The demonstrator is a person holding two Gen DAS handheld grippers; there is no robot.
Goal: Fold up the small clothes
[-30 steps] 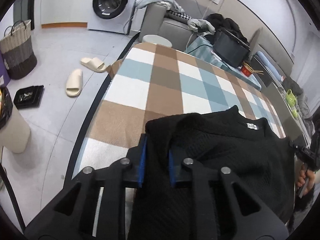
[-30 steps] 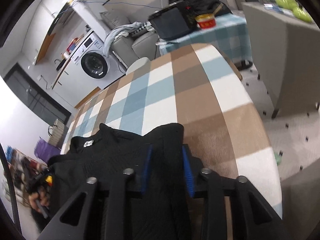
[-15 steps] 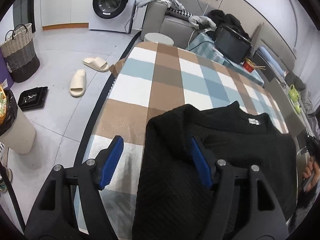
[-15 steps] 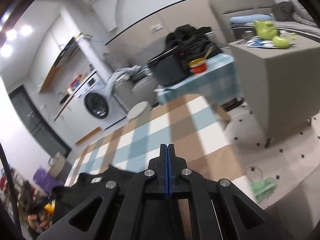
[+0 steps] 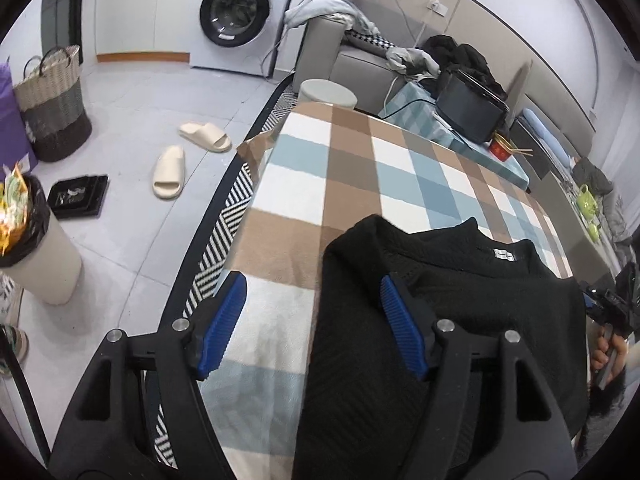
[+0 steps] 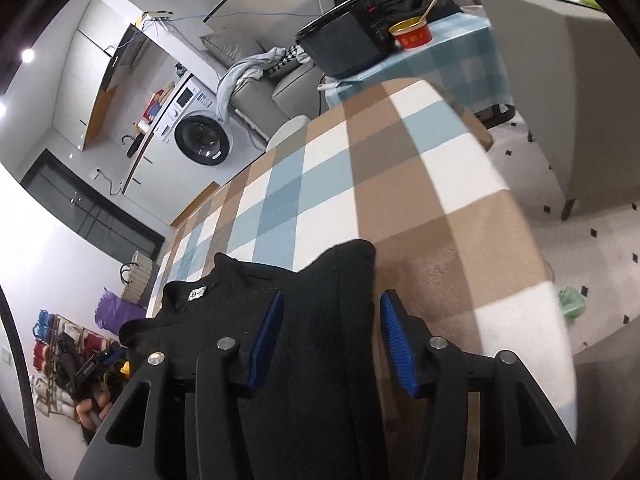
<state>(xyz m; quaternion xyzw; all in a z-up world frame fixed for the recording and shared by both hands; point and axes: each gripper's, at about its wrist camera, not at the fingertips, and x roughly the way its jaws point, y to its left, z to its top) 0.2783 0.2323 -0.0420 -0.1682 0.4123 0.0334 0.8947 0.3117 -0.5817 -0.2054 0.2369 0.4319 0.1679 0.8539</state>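
Observation:
A black knit top (image 5: 460, 320) lies on the checked tablecloth (image 5: 360, 168), collar with a white label (image 5: 504, 255) toward the far side. Its sides look folded inward. My left gripper (image 5: 312, 300) is open above the top's left edge, one blue pad over bare cloth, the other over the garment. My right gripper (image 6: 332, 320) is open above the top's right folded edge (image 6: 344, 276), holding nothing. The top (image 6: 248, 308) also shows in the right wrist view.
A side table with a black appliance (image 5: 472, 108) and red bowl (image 5: 502, 148) stands beyond the table. Sofa (image 5: 360, 64), stool (image 5: 328, 94), washing machine (image 5: 236, 12), slippers (image 5: 170, 168), basket (image 5: 56, 112) and bin (image 5: 36, 248) surround it. A grey cabinet (image 6: 580, 92) stands on the right.
Both grippers were shut on the top's edges a second ago. The left opened and stays open. The right looked fully shut and raised half a second ago, and is open over the garment now.

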